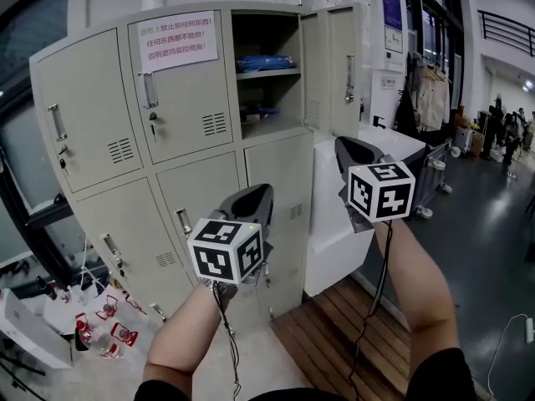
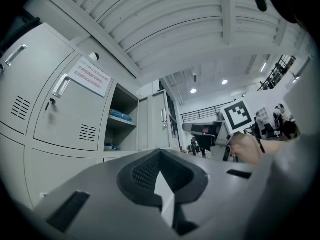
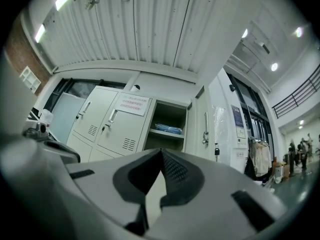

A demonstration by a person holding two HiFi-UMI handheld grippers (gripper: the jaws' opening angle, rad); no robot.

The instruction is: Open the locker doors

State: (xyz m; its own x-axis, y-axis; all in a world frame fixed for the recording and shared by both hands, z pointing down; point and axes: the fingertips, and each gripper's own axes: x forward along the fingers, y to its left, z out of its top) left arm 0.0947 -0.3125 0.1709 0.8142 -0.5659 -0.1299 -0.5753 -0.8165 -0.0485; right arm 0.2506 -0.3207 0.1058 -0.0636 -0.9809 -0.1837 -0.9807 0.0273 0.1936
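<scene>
On the locker, the top right door stands open.

Covered and too small
Left gripper hides part of a lower locker door at 7 o'clock; notice print at 11 o'clock too small to read.

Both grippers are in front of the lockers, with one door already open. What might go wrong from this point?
1. The left gripper and right gripper are both shut. Reaching a slim handle that way, they may glance off rather than grip it.
2. The open door juts out above the right gripper, so a rising move may knock it.
3. A key hangs under that handle and may snag.
</scene>
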